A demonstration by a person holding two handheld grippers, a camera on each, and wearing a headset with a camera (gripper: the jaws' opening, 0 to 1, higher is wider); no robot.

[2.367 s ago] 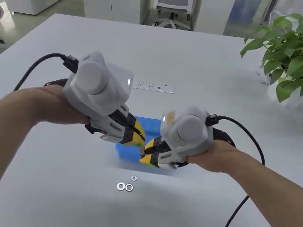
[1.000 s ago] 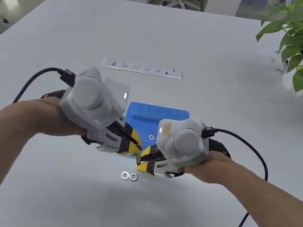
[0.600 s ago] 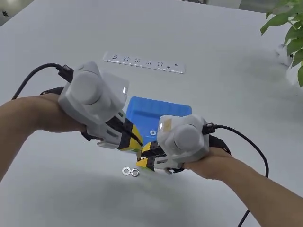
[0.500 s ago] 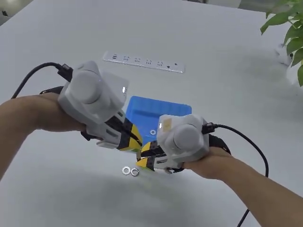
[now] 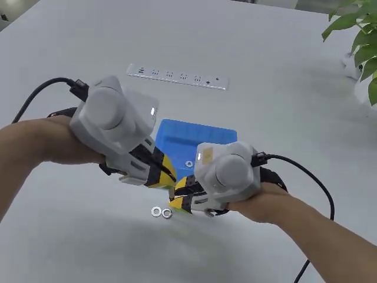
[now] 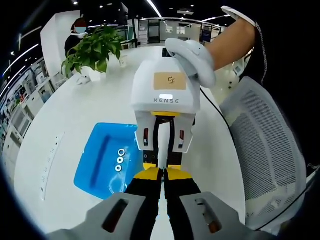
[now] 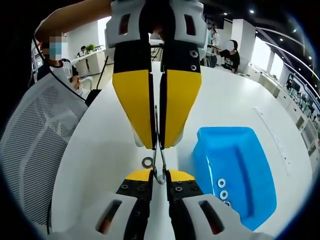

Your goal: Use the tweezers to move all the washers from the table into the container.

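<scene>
Two steel washers (image 5: 156, 211) (image 5: 166, 213) lie on the white table just before the blue tray (image 5: 200, 134). One of them (image 7: 147, 162) shows beside the tweezers' tip. Thin metal tweezers (image 7: 158, 135) run between the two grippers, which meet tip to tip above those washers. My left gripper (image 5: 168, 174) (image 6: 163, 172) is shut on the tweezers' upper part. Lower down, my right gripper (image 5: 179, 200) (image 7: 160, 176) is shut around them near the tip. Three washers (image 6: 120, 160) (image 7: 223, 193) lie inside the tray (image 6: 97, 170) (image 7: 240, 150). I cannot tell whether the tip holds a washer.
A white power strip (image 5: 177, 77) lies beyond the tray. A green plant (image 5: 353, 35) stands at the table's far right corner. A mesh office chair (image 6: 265, 145) (image 7: 45, 140) is at the table's near edge. Cables trail from both grippers.
The table held three washers 2.4 s ago; it holds two now. Both grippers have come from over the tray down toward those two. Over the last half second they hardly moved.
</scene>
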